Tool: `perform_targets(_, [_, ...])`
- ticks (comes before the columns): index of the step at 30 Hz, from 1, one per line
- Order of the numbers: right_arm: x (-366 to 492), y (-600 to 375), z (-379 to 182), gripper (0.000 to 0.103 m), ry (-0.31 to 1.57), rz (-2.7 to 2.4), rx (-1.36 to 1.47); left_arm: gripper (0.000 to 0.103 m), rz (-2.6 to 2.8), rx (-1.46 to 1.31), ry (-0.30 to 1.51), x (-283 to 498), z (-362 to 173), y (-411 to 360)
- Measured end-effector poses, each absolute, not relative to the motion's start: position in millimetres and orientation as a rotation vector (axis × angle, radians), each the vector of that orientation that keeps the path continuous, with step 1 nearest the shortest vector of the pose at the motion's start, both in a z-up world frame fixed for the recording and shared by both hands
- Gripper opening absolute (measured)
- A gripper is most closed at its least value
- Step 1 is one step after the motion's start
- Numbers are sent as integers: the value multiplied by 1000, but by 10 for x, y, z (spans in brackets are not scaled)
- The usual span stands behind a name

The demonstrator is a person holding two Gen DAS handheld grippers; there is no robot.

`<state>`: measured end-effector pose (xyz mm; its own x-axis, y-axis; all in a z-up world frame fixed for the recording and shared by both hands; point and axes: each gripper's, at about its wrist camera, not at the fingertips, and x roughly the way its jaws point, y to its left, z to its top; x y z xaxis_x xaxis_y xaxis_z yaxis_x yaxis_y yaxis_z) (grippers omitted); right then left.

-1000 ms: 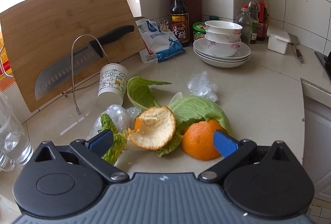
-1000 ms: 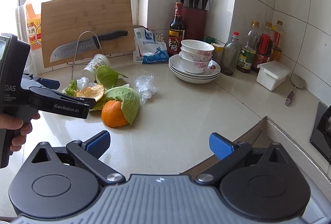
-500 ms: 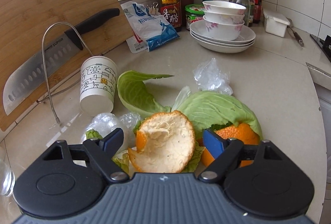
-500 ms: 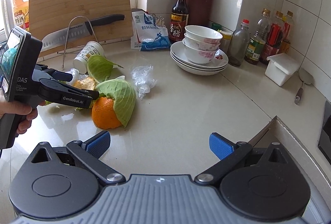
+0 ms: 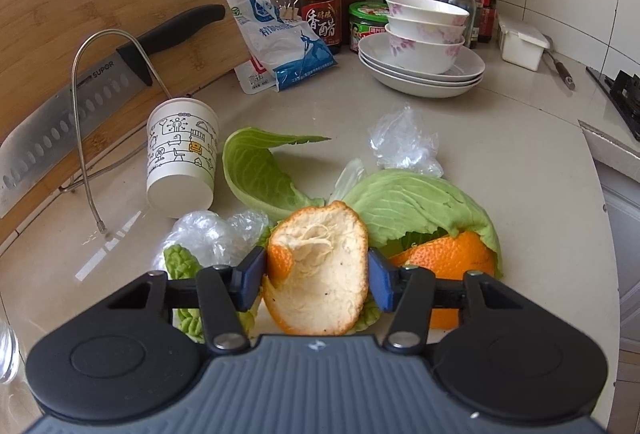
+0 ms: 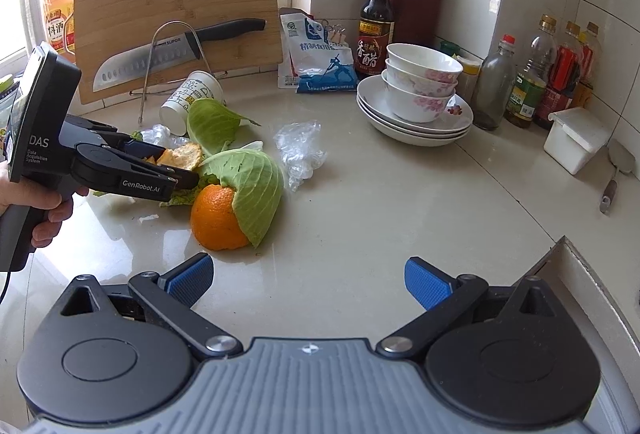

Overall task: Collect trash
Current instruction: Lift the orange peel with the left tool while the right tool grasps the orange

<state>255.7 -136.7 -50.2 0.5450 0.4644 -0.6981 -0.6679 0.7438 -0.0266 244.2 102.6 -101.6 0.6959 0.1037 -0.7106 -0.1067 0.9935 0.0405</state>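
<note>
A trash pile lies on the counter. My left gripper (image 5: 316, 276) is shut on a cupped orange peel (image 5: 320, 274), pads touching both its sides; it also shows in the right wrist view (image 6: 182, 155). Beside it are a second orange peel (image 5: 452, 258) under a cabbage leaf (image 5: 412, 201), another cabbage leaf (image 5: 260, 173), crumpled clear plastic (image 5: 404, 141), more plastic (image 5: 208, 234) and a tipped paper cup (image 5: 182, 153). My right gripper (image 6: 308, 280) is open and empty, above bare counter in front of the pile.
A cutting board (image 6: 176, 9) with a knife (image 6: 180, 49) on a wire rack stands behind the pile. Stacked bowls and plates (image 6: 416, 97), a vinegar bottle (image 6: 374, 21), a salt bag (image 6: 320, 53) and bottles line the back. A sink edge (image 6: 560, 254) is at right.
My left gripper moved forward over the orange peel and closed its pads onto it. The right gripper stayed open and drifted slightly closer to the pile.
</note>
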Motion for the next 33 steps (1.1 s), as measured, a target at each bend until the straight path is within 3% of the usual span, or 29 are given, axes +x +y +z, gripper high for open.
perform_targets(20, [2601,-631,-1016,101,835,1029,-385,50,123,-75,743,2072,-548,940])
perform_targets(33, [2834,-344,-1179,98,805,894,-443,50,152,-105,750,2008,-562,1056])
